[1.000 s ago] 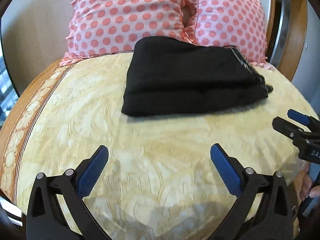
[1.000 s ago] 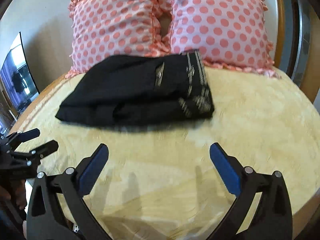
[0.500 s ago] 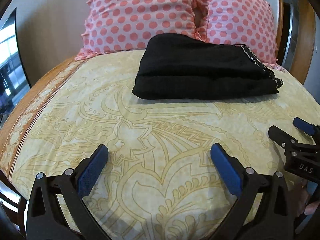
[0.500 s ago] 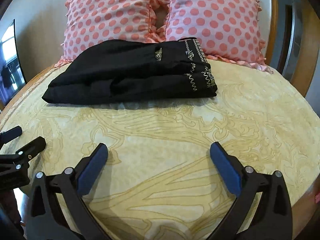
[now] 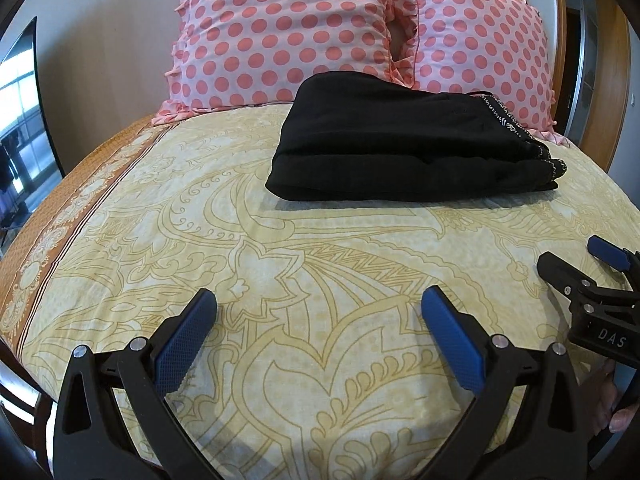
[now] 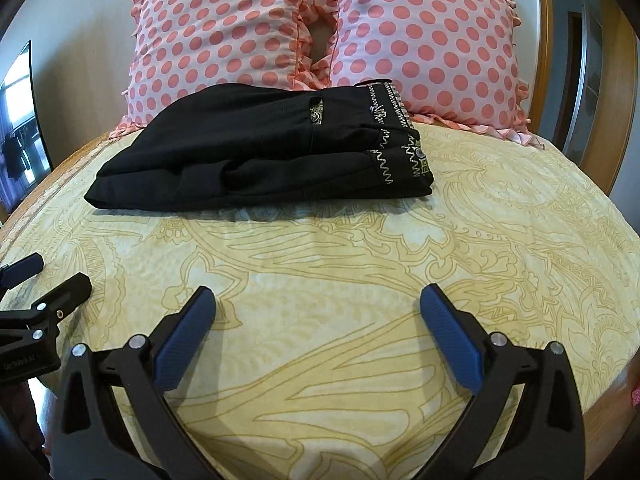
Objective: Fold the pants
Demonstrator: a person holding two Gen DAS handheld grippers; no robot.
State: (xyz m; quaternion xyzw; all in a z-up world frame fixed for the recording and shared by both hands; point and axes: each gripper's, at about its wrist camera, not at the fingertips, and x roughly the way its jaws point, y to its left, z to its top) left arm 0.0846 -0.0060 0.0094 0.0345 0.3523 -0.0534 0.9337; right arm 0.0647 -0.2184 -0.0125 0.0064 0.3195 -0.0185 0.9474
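The black pants [image 5: 404, 148] lie folded in a compact stack on the yellow patterned bedspread [image 5: 280, 272], near the pillows. White embroidered trim shows at their right end in the right wrist view [image 6: 272, 152]. My left gripper [image 5: 318, 308] is open and empty, well short of the pants. My right gripper [image 6: 316, 304] is open and empty too, also back from the pants. Each gripper shows at the edge of the other's view: the right one [image 5: 580, 260] and the left one [image 6: 44, 276].
Two pink polka-dot pillows [image 6: 224, 28] [image 6: 424, 48] lean against the wall behind the pants. A wooden bed frame [image 5: 604, 80] rises at the right. A dark screen [image 5: 20, 120] stands at the left. The bedspread's orange border [image 5: 60, 208] runs along the left edge.
Both grippers have pulled back from the folded pants and risen, so the pants look farther away. Both stay open and empty. The pants have not moved.
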